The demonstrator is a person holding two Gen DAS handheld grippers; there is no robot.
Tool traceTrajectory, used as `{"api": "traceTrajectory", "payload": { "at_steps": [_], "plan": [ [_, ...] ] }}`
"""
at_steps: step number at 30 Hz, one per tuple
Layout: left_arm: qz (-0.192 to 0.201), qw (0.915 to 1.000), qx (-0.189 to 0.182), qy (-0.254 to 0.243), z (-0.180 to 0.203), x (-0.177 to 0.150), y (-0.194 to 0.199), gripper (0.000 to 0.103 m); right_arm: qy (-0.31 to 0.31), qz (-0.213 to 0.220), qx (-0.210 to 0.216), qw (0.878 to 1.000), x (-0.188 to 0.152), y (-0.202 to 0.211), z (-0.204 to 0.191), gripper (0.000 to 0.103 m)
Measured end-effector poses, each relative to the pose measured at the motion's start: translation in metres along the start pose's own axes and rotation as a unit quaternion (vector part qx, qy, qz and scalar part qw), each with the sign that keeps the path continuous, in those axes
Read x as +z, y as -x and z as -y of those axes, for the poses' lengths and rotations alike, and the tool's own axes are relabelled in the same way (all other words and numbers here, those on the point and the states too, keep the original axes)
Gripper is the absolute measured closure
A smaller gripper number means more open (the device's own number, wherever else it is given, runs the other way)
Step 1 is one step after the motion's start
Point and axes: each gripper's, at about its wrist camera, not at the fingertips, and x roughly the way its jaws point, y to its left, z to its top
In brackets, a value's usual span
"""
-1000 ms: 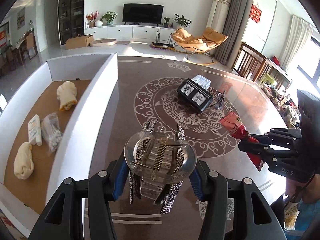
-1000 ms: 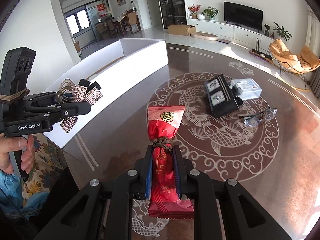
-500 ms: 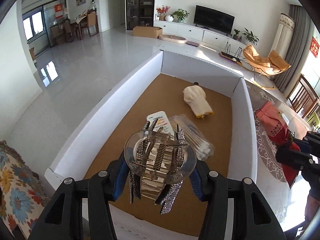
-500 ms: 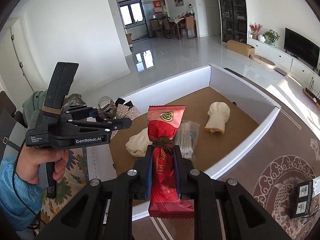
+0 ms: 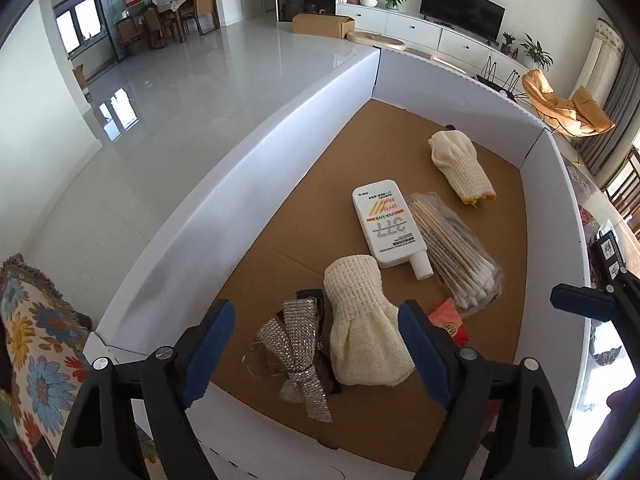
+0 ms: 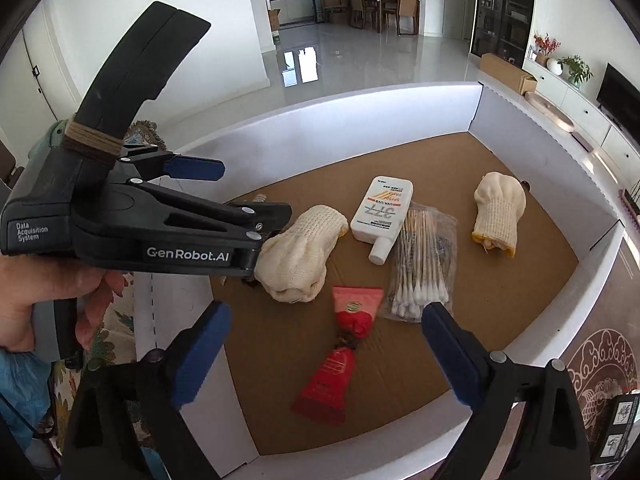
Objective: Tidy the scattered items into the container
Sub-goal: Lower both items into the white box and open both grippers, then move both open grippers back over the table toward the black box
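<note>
Right wrist view: red twist-tied snack packet (image 6: 338,354) lies loose on white-walled cardboard box's (image 6: 328,120) brown floor, sparkly silver bow hair clip (image 5: 298,354) beside knit glove (image 5: 366,340), since your right gripper (image 6: 326,354) & left gripper (image 5: 316,354) are both opening w/ nothing gripped.

My left tool (image 6: 244,196) is a black plastic body with blue pads on its fingers (image 6: 194,169), silver screws at the joints, and white lettering: "GenRobot.AI" along the side, "Data Acquisition System" at the back. Brown cord binds its curved black handle. My right tool (image 6: 326,354) matches: black arms, blue pads, silver screws. A blue sleeve (image 6: 20,392) shows below my left hand (image 6: 44,300).
</note>
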Motion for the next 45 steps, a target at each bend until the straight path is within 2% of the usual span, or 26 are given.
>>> {"api": "traceTrajectory", "payload": {
  "at_steps": [8, 11, 14, 17, 20, 23, 26, 28, 30, 33, 35, 37, 42, 45],
  "plan": [
    [0.024, 0.9997, -0.006, -0.002, 0.019, -0.002, 0.011, 0.02, -0.018, 0.035, -0.01, 0.999, -0.007, 0.024, 0.012, 0.006],
    [0.04, 0.9988, -0.023, 0.013, 0.031, -0.005, 0.02, 0.02, -0.036, 0.058, -0.017, 0.998, -0.017, 0.037, 0.024, 0.001],
    [0.059, 0.997, -0.043, 0.025, 0.048, -0.009, 0.03, 0.02, -0.053, 0.076, -0.02, 0.996, -0.032, 0.052, 0.039, 0.001],
    [0.087, 0.9949, -0.047, 0.022, 0.07, -0.015, 0.043, 0.02, -0.06, 0.099, -0.048, 0.992, -0.053, 0.075, 0.056, 0.001],
    [0.117, 0.9916, -0.054, -0.006, 0.104, -0.02, 0.063, 0.02, -0.078, 0.125, -0.088, 0.985, -0.086, 0.101, 0.082, 0.001],
    [0.144, 0.9861, -0.073, -0.039, 0.148, -0.029, 0.083, 0.02, -0.125, 0.145, -0.125, 0.974, -0.136, 0.125, 0.115, 0.001],
    [0.152, 0.9779, -0.124, -0.073, 0.205, -0.044, 0.094, 0.018, -0.193, 0.152, -0.183, 0.952, -0.208, 0.142, 0.15, 0.001],
    [0.138, 0.9705, -0.169, -0.103, 0.248, -0.058, 0.091, 0.012, -0.232, 0.14, -0.234, 0.934, -0.259, 0.152, 0.17, 0.001],
    [0.122, 0.9609, -0.206, -0.139, 0.29, -0.076, 0.08, 0.01, -0.275, 0.109, -0.271, 0.916, -0.307, 0.162, 0.191, 0.001],
    [0.088, 0.9529, -0.219, -0.19, 0.345, -0.102, 0.051, 0.01, -0.347, 0.089, -0.282, 0.89, -0.364, 0.18, 0.218, 0.001],
    [0.065, 0.9502, -0.22, -0.21, 0.368, -0.116, 0.029, 0.01, -0.371, 0.088, -0.294, 0.876, -0.389, 0.192, 0.228, 0.001],
    [0.051, 0.9485, -0.217, -0.225, 0.382, -0.127, 0.013, 0.01, -0.374, 0.088, -0.306, 0.871, -0.401, 0.2, 0.233, 0.001],
    [0.034, 0.9488, -0.212, -0.232, 0.394, -0.138, -0.012, 0.01, -0.364, 0.079, -0.31, 0.874, -0.408, 0.193, 0.237, 0.001],
    [0.048, 0.9503, -0.204, -0.23, 0.393, -0.138, -0.016, 0.01, -0.372, 0.067, -0.303, 0.875, -0.408, 0.182, 0.239, 0.001]
  ]
}}
